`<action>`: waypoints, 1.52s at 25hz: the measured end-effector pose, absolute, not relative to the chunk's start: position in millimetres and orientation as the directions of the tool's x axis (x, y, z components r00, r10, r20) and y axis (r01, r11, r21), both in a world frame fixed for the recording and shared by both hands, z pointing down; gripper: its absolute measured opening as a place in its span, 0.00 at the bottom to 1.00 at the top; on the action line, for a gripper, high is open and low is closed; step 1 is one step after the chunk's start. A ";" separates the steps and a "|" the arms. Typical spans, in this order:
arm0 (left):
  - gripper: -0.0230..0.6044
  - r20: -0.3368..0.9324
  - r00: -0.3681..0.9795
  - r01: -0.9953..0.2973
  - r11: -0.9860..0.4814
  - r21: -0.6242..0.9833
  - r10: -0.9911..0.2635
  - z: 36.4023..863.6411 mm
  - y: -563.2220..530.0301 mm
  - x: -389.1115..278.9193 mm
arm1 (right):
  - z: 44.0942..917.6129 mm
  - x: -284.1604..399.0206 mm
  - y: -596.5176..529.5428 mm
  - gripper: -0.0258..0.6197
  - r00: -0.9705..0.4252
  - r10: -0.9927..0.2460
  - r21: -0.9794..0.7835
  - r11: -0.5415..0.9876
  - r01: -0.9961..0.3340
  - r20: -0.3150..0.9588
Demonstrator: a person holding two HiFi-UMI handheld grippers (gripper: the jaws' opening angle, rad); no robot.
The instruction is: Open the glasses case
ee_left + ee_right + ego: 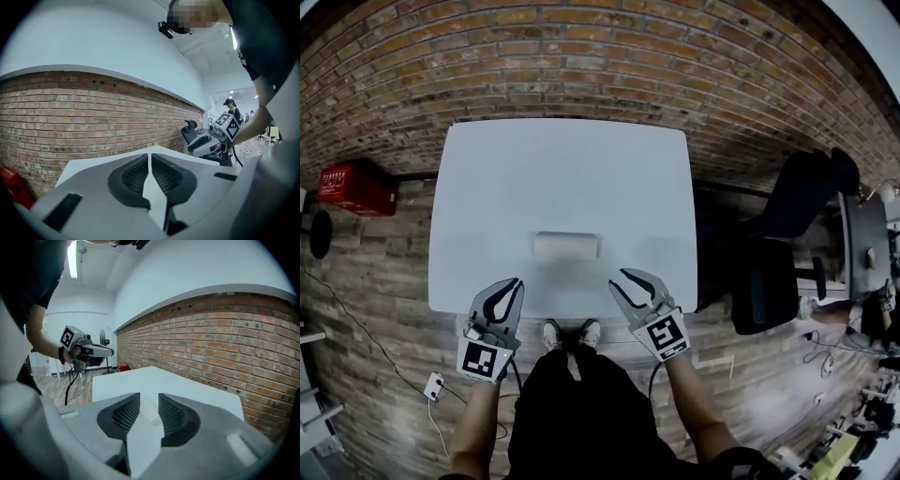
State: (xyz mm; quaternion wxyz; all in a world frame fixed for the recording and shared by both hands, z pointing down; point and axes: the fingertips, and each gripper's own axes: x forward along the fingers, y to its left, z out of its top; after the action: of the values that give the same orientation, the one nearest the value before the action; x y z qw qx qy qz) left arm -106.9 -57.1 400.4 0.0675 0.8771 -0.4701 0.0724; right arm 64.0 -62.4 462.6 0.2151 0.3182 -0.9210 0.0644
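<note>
A pale, closed glasses case (566,246) lies flat on the white table (487,187), near the middle of its front edge. My left gripper (518,281) hovers at the front edge, left of and short of the case; in the left gripper view (149,157) its jaws meet with nothing between them. At the front edge to the case's right, my right gripper (619,277) is also short of the case. In the right gripper view (149,397) its jaws stand a little apart, and a pale shape on the table shows through the gap, untouched.
A brick wall runs behind the table. A red box (354,187) sits at the left. A black office chair (797,206) and a grey desk (862,234) stand at the right. The person's shoes (572,333) are under the table's front edge.
</note>
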 end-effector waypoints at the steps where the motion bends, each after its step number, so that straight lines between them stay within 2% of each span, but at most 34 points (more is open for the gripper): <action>1: 0.05 0.201 0.556 -0.828 -0.559 0.046 -0.807 406.5 -59.4 -106.4 | 469.7 62.7 -66.6 0.22 -0.707 -0.548 0.015 0.795 -0.607 0.447; 4: 0.05 0.230 0.582 -0.803 -0.595 0.015 -0.780 427.9 -67.6 -104.7 | 493.0 57.8 -78.4 0.35 -0.717 -0.499 0.059 0.838 -0.543 0.487; 8: 0.06 0.317 0.645 -0.706 -0.701 -0.100 -0.695 467.5 -81.3 -98.0 | 532.8 48.5 -92.0 0.44 -0.722 -0.442 0.082 0.876 -0.475 0.532; 10: 0.17 0.371 0.665 -0.643 -0.750 -0.157 -0.648 484.1 -85.0 -93.6 | 553.0 45.0 -97.1 0.46 -0.718 -0.423 0.105 0.890 -0.443 0.553; 18: 0.21 0.421 0.694 -0.579 -0.800 -0.154 -0.584 521.9 -95.0 -87.3 | 598.6 35.6 -114.2 0.56 -0.722 -0.370 0.176 0.926 -0.333 0.584; 26: 0.28 0.493 0.688 -0.517 -0.837 -0.180 -0.532 543.3 -109.0 -85.5 | 608.3 17.4 -122.4 0.57 -0.733 -0.273 0.247 0.958 -0.147 0.623; 34: 0.32 0.545 0.701 -0.443 -0.880 -0.173 -0.460 560.4 -119.3 -78.5 | 608.4 16.0 -128.5 0.57 -0.743 -0.236 0.230 0.967 -0.113 0.626; 38: 0.41 0.556 0.705 -0.439 -0.886 -0.146 -0.441 573.0 -123.2 -81.8 | 608.9 14.0 -128.7 0.57 -0.753 -0.188 0.191 0.978 -0.084 0.631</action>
State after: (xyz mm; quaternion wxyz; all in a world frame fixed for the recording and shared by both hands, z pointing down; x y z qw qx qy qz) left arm -81.8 -123.2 573.0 -0.0011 0.9232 -0.2383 0.3015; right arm 14.0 -128.7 608.9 0.3441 0.0728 -0.9331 -0.0754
